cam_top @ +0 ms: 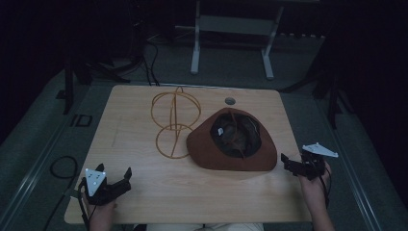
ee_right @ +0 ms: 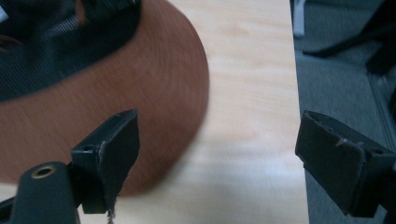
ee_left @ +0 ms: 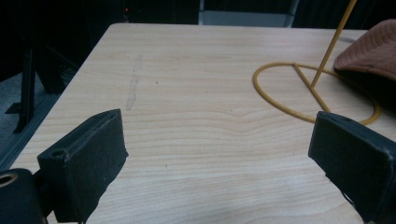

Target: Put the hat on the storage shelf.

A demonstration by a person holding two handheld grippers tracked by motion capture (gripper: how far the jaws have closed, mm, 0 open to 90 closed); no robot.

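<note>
A brown hat (cam_top: 233,141) is seen lying upside down on the wooden table (cam_top: 144,192), its opening facing up and its dark lining exposed. Just beside it, to its left in the high view, a yellow wire stand (cam_top: 174,121) is placed upright; the base ring of the stand is touched or slightly overlapped by the brim, though which of the two cannot be told.

The right gripper (cam_top: 294,164) is held at the right edge of the table, near the brim. In the right gripper view, its jaws are spread wide with nothing between them, and the hat (ee_right: 116,98) is seen ahead of the nearer jaw, not yet contacted. The picture is slightly blurred.

The left gripper (cam_top: 115,183) is held over the near left corner of the table, well apart from the hat. Its jaws are likewise released and empty; in the left gripper view, the base ring of the stand (ee_left: 299,93) and a part of the brim (ee_left: 369,51) are seen farther off.

The work is judged to be at its start. Nothing is grasped and the hat is not lifted. If the hat is meant for the stand, the grasp, the turning over and the placing are all left to be done.
</note>
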